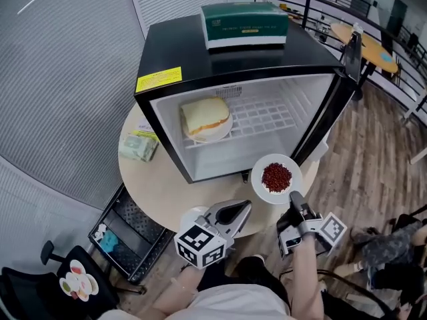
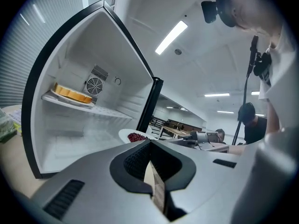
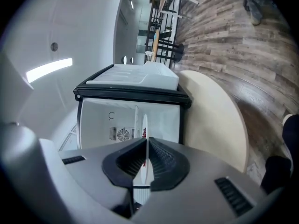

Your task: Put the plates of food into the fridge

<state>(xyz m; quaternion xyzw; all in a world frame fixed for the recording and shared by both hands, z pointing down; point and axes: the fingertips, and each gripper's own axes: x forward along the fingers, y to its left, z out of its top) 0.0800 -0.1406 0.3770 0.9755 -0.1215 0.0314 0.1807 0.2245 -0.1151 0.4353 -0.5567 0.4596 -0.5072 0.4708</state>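
A black mini fridge (image 1: 180, 45) stands on a round table (image 1: 163, 182) with its door (image 1: 337, 105) swung open to the right. On its wire shelf at the left sits a white plate with a sandwich (image 1: 205, 120), also seen as the sandwich plate (image 2: 72, 95) in the left gripper view. My right gripper (image 1: 292, 197) is shut on the near rim of a white plate of red beans (image 1: 276, 177), held in front of the fridge's lower right opening. That plate (image 3: 145, 125) shows edge-on between the right gripper's jaws. My left gripper (image 1: 244, 209) hovers beside it, shut and empty.
A green box (image 1: 244, 24) lies on the fridge top. A greenish packet (image 1: 139, 145) rests on the table left of the fridge. A black wire cart (image 1: 127, 235) stands under the table, and a chair (image 1: 40, 292) is at the lower left. Wooden floor lies to the right.
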